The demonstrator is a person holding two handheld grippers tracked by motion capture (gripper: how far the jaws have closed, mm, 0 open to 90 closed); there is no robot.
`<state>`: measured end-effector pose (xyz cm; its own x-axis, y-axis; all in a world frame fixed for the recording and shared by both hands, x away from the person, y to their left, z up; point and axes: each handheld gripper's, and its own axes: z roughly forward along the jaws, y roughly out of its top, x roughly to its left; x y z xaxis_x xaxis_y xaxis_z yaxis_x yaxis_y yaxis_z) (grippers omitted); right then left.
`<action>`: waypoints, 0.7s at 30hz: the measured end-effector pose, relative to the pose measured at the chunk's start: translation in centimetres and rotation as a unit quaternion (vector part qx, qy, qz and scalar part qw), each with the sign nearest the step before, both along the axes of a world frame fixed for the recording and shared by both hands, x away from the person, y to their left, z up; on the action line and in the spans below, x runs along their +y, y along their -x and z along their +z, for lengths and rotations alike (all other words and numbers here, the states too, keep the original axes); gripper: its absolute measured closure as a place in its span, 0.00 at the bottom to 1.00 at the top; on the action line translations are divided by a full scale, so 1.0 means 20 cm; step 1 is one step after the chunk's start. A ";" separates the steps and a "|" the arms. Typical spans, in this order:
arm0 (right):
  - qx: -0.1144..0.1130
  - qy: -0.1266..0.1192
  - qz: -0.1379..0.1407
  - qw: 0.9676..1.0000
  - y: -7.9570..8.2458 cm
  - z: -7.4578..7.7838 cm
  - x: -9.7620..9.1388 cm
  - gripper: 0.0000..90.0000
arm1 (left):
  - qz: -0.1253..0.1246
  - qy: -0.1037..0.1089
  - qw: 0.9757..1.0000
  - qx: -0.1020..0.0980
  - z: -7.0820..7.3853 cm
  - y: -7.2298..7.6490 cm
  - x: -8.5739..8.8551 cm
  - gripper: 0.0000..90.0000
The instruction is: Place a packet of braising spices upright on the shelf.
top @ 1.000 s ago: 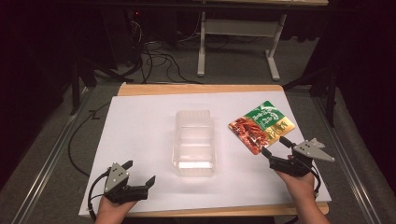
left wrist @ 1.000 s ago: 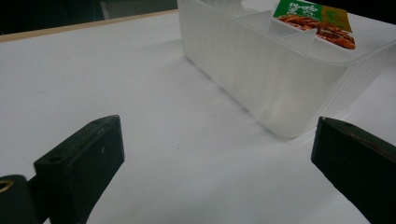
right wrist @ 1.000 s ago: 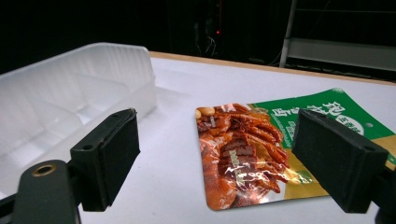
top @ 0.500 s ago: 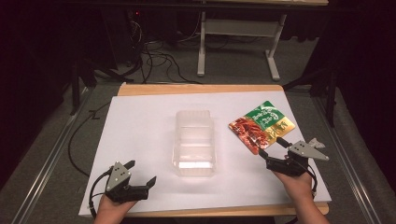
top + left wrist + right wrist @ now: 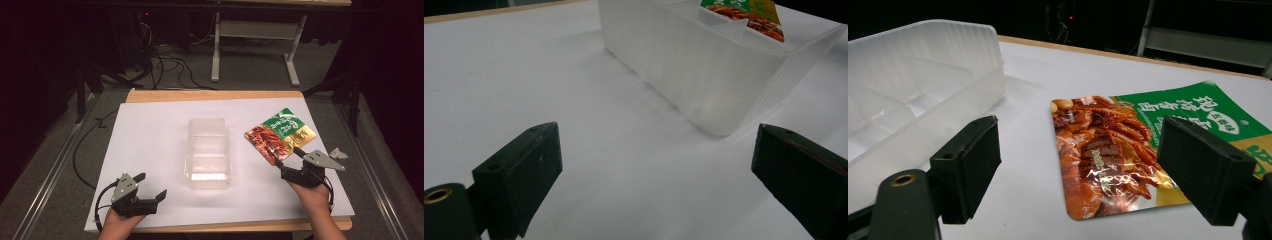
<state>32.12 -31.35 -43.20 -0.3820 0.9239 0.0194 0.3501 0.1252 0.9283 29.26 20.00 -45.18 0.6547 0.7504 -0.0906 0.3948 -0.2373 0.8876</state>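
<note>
Black jaws of the right gripper (image 5: 286, 156) stand wide apart with nothing between them, their tips at the near edge of a glossy food pouch (image 5: 279, 135) that lies flat on the sheet. In the right gripper view the pouch (image 5: 1128, 150) lies just beyond the two pads, its printed meat picture facing up and its green panel running off toward two o'clock. On the high view the pouch lies at about three o'clock from the table's centre, and the right hand (image 5: 312, 192) comes in at about five o'clock.

At about seven o'clock the left gripper (image 5: 151, 186) rests low over the sheet, its jaws likewise spread and empty, pointing toward the clear plastic container (image 5: 208, 153). That container stands at the centre of the table, upright, open on top, with ribbed walls and dividers inside; the left gripper view shows its near corner (image 5: 724, 75) well beyond the pads.

White paper (image 5: 150, 130) covers most of the wooden tabletop (image 5: 210, 95), whose bare edge shows at twelve o'clock. Grey carpet (image 5: 250, 70) surrounds the table, with black cables (image 5: 165, 65) and a pale metal table frame (image 5: 255, 35) at twelve o'clock in a dark room. A small crumpled scrap (image 5: 338, 152) lies on the floor at three o'clock.
</note>
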 end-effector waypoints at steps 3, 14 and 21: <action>0.001 0.000 -0.007 1.000 0.00 0.00 -0.01 0.20 | 0.003 0.005 1.000 0.001 0.00 -0.01 0.02 0.07; 0.021 -0.004 -0.020 1.000 -0.01 -0.03 -0.09 0.21 | 0.020 0.018 0.999 -0.018 0.01 -0.03 0.03 0.07; 0.037 -0.008 -0.030 0.999 -0.06 -0.06 -0.14 0.21 | 0.017 0.002 1.000 -0.022 0.01 -0.01 -0.01 0.07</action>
